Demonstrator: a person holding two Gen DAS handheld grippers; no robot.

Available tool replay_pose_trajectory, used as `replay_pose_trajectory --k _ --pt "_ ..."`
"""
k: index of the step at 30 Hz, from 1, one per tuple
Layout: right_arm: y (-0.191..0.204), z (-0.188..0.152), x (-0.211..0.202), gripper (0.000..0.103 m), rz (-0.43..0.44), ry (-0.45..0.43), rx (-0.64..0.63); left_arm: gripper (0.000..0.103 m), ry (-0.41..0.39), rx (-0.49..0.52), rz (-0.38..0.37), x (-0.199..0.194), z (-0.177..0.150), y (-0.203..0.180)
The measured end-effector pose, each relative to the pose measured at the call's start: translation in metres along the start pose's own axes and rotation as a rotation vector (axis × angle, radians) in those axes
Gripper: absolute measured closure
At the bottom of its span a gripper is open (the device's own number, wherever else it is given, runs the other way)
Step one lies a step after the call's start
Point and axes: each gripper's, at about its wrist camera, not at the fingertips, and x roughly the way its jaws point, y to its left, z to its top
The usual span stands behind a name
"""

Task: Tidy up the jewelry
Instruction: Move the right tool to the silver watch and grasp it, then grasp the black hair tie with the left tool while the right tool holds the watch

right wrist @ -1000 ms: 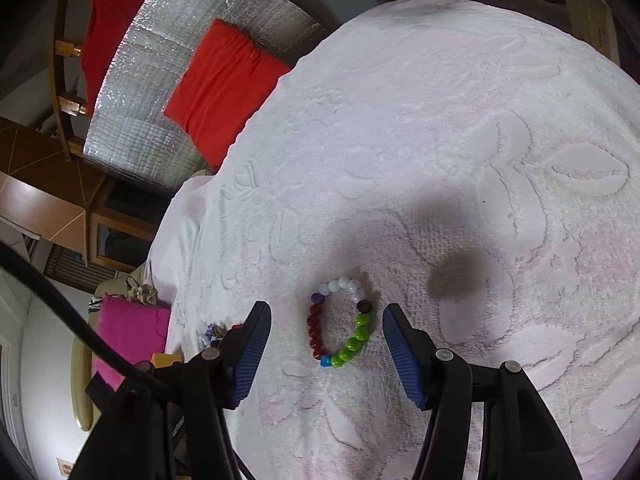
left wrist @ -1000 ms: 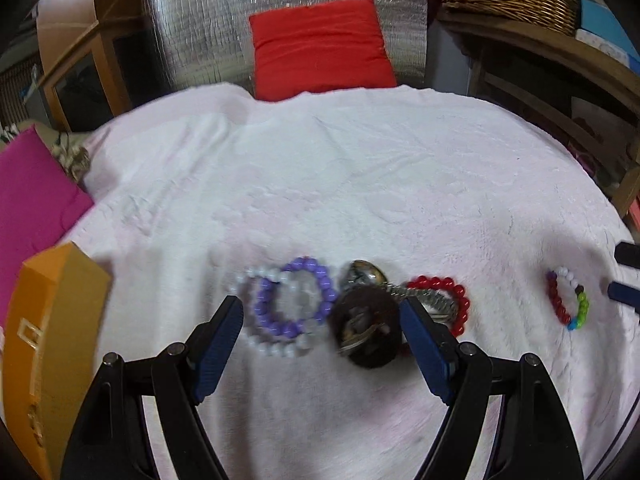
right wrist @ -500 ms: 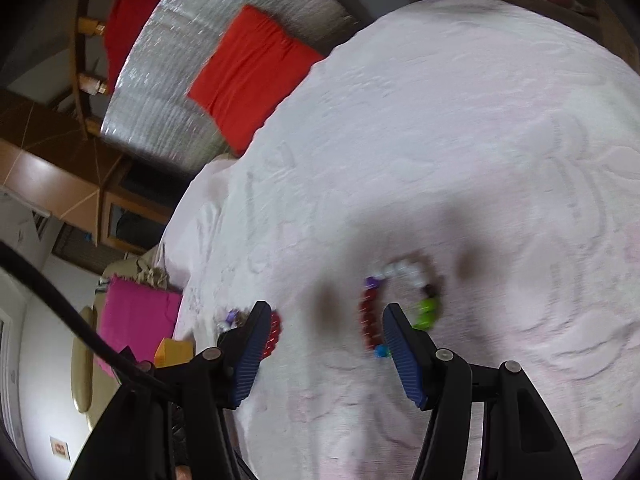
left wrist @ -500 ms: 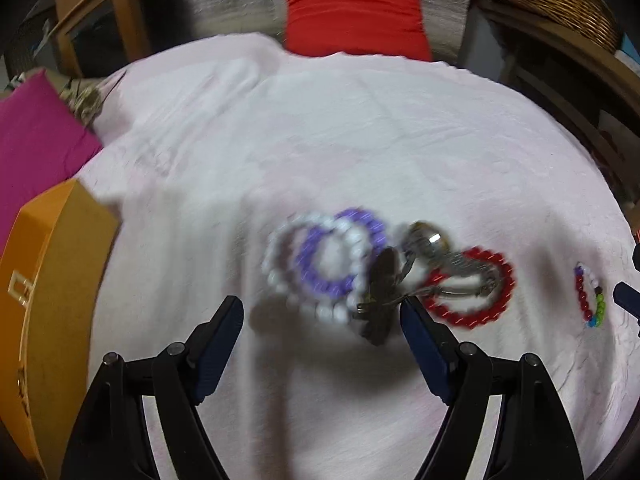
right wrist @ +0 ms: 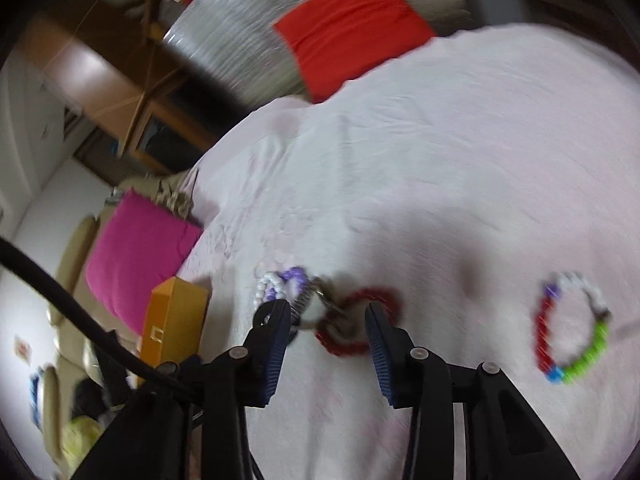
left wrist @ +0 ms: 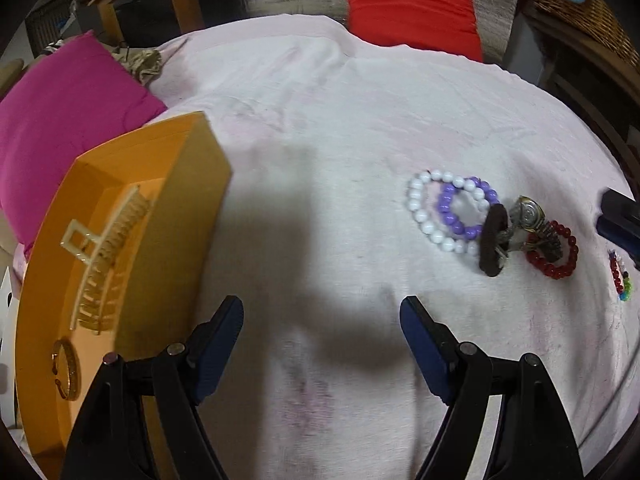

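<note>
Right gripper [right wrist: 328,322] jaws closing, nothing yet gripped, around the light, slippery red bead bracelet [right wrist: 360,322] lying between them, best pinched across its rim, while the left gripper [left wrist: 322,334] gapes wide and empty

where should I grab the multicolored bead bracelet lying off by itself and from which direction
Take the multicolored bead bracelet from above, pinching one side of the loop, one finger inside, one outside. It lies flat and open on the pink blanket, apart from the tangled pile.
</note>
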Motion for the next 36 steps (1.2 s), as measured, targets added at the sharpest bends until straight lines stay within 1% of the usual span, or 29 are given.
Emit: replay_pose_trajectory --k 2,3,4,6,9,10,11,12,13,14,16,19,21,26,29,31,34,36 --pt "0.012 0.003 0.017 0.065 -0.007 0.012 -0.047 0.022 -0.016 -0.008 -0.027 -0.004 0.001 0.005" --pt "0.016 0.005 0.025 0.067 -0.026 0.021 -0.068 0.022 -0.025 -0.01 -0.036 -0.006 0.002 0.006" --pt "0.019 0.006 0.031 0.07 -0.042 0.029 -0.085 0.022 -0.034 -0.009 -0.04 -0.007 0.002 0.005" --pt "0.023 0.006 0.049 0.07 -0.082 0.06 -0.12 0.022 -0.051 -0.005 -0.051 -0.01 0.004 0.004" --pt "0.02 0.006 0.069 0.07 -0.117 0.102 -0.133 0.022 -0.063 0.01 -0.074 -0.008 0.008 -0.001" --pt "0.019 0.006 0.074 0.074 -0.129 0.113 -0.142 0.022 -0.067 0.017 -0.077 -0.007 0.01 -0.003" --pt "0.02 0.005 0.078 0.078 -0.128 0.125 -0.153 0.022 -0.072 0.026 -0.079 -0.007 0.011 -0.006" --pt "0.021 0.003 0.079 0.08 -0.124 0.131 -0.166 0.022 -0.073 0.031 -0.08 -0.007 0.012 -0.008" --pt "0.024 0.002 0.081 0.087 -0.132 0.133 -0.191 0.022 -0.074 0.032 -0.082 -0.007 0.013 -0.009" --pt "0.026 0.001 0.082 0.092 -0.152 0.133 -0.218 0.022 -0.074 0.03 -0.085 -0.007 0.014 -0.009" --pt "0.031 -0.002 0.082 0.092 -0.178 0.132 -0.255 0.022 -0.079 0.024 -0.095 -0.008 0.014 -0.009" --pt "0.032 -0.003 0.073 0.092 -0.156 0.133 -0.244 0.022 -0.089 0.024 -0.098 -0.009 0.015 -0.011" --pt "0.033 -0.003 0.061 0.092 -0.147 0.112 -0.239 0.022 -0.09 0.018 -0.102 -0.008 0.016 -0.011" --pt "0.019 0.003 0.011 0.092 -0.12 0.015 -0.169 0.022 -0.093 0.016 -0.126 -0.008 0.018 -0.018" --pt "0.001 0.009 -0.021 0.092 -0.089 -0.041 -0.116 0.022 -0.113 0.056 -0.142 -0.012 0.017 -0.033" --pt "-0.014 0.01 -0.039 0.092 -0.091 -0.066 -0.083 0.022 -0.13 0.089 -0.138 -0.014 0.018 -0.042" --pt "-0.04 0.011 -0.058 0.092 -0.09 -0.085 -0.018 0.022 -0.152 0.143 -0.112 -0.012 0.021 -0.056" --pt "-0.059 0.013 -0.064 0.092 -0.059 -0.089 0.049 0.022 -0.151 0.166 -0.09 -0.004 0.026 -0.064"
